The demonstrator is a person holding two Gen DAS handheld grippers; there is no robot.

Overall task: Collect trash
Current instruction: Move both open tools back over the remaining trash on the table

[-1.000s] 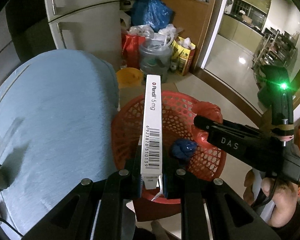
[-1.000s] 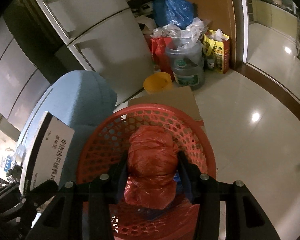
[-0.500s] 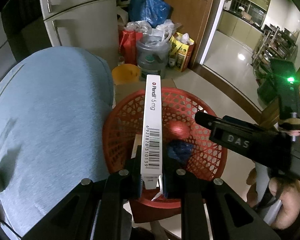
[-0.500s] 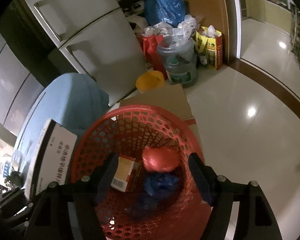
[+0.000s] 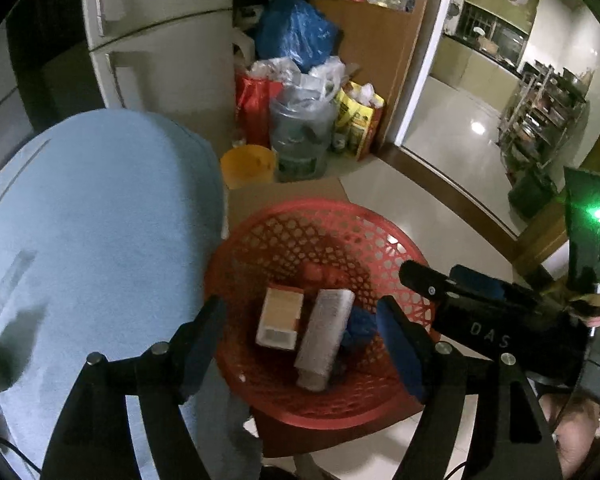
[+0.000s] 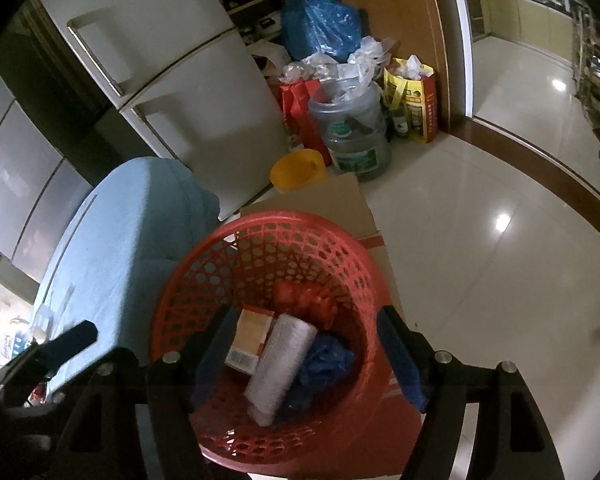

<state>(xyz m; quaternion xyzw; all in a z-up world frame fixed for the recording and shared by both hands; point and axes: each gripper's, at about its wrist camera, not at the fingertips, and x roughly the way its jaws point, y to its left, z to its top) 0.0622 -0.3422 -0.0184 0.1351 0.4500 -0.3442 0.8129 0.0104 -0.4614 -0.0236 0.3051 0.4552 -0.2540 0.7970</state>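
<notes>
A red mesh basket (image 5: pixel 384 240) (image 6: pixel 204 256) stands on the floor below both grippers. In it lie a long white medicine box (image 5: pixel 324 336) (image 6: pixel 280 364), a small orange-and-white box (image 5: pixel 278 316) (image 6: pixel 250 338), a red crumpled bag (image 5: pixel 318 272) (image 6: pixel 304 298) and a blue crumpled bag (image 5: pixel 358 330) (image 6: pixel 326 362). My left gripper (image 5: pixel 302 344) is open and empty above the basket. My right gripper (image 6: pixel 306 354) is open and empty above it too, and its body shows in the left wrist view (image 5: pixel 492 320).
A light blue cushioned seat (image 5: pixel 92 220) (image 6: pixel 112 240) lies left of the basket. Flat cardboard (image 6: pixel 324 200) lies under the basket. Behind stand a fridge (image 6: pixel 172 80), a yellow bucket (image 5: pixel 246 164), a water jug (image 6: pixel 352 136) and several bags. Glossy tile floor (image 6: pixel 480 240) spreads right.
My left gripper opened and the long white box dropped into the basket. Earlier my right gripper opened and let the red bag fall in.
</notes>
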